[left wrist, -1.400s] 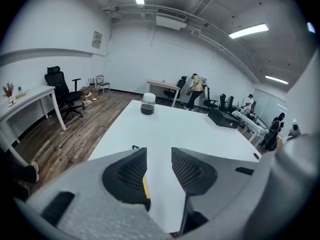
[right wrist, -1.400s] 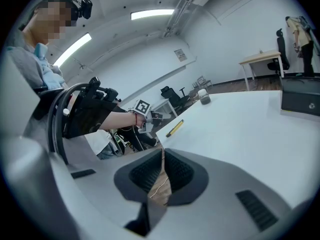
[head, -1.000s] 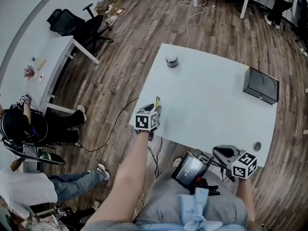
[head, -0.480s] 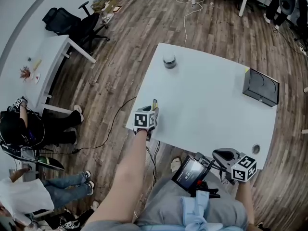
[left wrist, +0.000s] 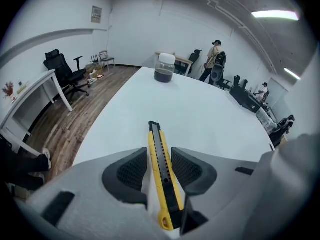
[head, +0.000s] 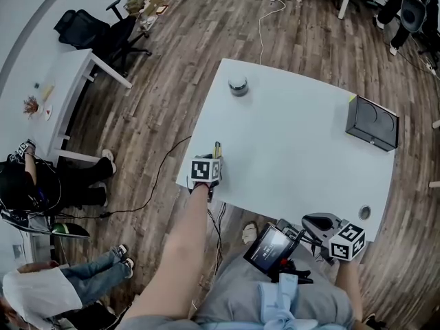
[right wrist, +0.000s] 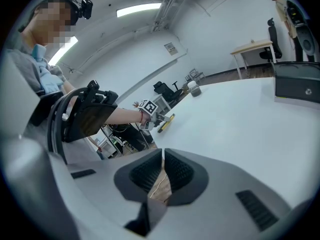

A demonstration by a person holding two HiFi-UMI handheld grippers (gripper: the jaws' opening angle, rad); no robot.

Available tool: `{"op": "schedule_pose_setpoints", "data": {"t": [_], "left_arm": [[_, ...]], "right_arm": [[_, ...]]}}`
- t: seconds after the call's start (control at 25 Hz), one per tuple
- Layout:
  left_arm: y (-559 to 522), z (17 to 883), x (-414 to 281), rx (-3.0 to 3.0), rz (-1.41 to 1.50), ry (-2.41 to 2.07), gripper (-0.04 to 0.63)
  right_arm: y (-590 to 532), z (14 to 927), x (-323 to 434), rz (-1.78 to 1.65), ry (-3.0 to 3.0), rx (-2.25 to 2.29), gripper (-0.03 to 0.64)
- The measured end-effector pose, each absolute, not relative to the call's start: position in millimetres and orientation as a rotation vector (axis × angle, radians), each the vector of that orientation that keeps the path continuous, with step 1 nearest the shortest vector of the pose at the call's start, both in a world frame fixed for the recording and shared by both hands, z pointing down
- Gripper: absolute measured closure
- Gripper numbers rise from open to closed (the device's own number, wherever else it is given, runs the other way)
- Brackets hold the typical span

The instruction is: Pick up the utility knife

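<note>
**Left gripper straddles the utility knife at the table's corner**

A white table [head: 302,157] fills the middle of the head view, set on a wood-plank floor [head: 179,67]. A black box [head: 372,122] sits at the table's right edge, and a small lidded jar [head: 238,85] with dark contents stands near the far left corner, well apart from the box.

The left gripper [left wrist: 161,158] is tipped steeply down over the near left corner of the table. Its fingers [left wrist: 131,170] stand apart, one on each side of the utility knife [left wrist: 158,143], and a thin gap shows between each pad and the handle. The right gripper [right wrist: 163,173] is held off the table's near edge, over the person's lap and beside a dark screen device [head: 269,246]. Its fingers [right wrist: 181,173] are drawn together to a narrow slit, with nothing between them but floor beyond.

The knife is yellow with a black slider. It lies flat on the tabletop just inside that near left corner, its tip pointing towards the jar
</note>
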State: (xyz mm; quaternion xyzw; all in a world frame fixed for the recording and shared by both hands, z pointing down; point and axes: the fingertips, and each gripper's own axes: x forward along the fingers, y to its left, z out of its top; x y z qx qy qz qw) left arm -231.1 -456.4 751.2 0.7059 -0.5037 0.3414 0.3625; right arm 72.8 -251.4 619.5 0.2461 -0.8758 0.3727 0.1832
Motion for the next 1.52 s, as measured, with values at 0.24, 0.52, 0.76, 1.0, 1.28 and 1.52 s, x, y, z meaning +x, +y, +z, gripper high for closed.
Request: {"op": "schedule_pose_setpoints", "data": {"t": [0.24, 0.52, 0.76, 1.0, 1.28, 1.52], "left_arm": [[-457.5, 755.3, -233.2, 1.792, 0.923, -1.289, 0.456], [-454.3, 757.8, -229.7, 1.776, 1.036, -1.277, 0.453], [-450.2, 757.6, -236.1, 1.716, 1.059, -1.284, 0.411], [-439.3, 759.2, -237.8, 1.666, 1.106, -1.217, 0.413], [-438.8, 761.0, -235.3, 1.649, 1.121, -1.218, 0.414], [-435.3, 763.1, -228.8, 1.626, 1.086, -1.232, 0.466]], "right_arm": [[-255.3, 617.1, 70.3, 1.05, -2.476, 0.703, 0.588], [-252.1, 616.6, 78.1, 1.049, -2.474, 0.716, 0.588], [-247.8, 613.1, 83.1, 1.055, -2.472, 0.737, 0.587], [-249.8, 611.6, 83.4, 1.052, -2.474, 0.747, 0.588], [-251.0, 613.3, 85.0, 1.05, -2.477, 0.751, 0.586], [-252.9, 612.0, 83.1, 1.047, -2.478, 0.755, 0.588]]}}
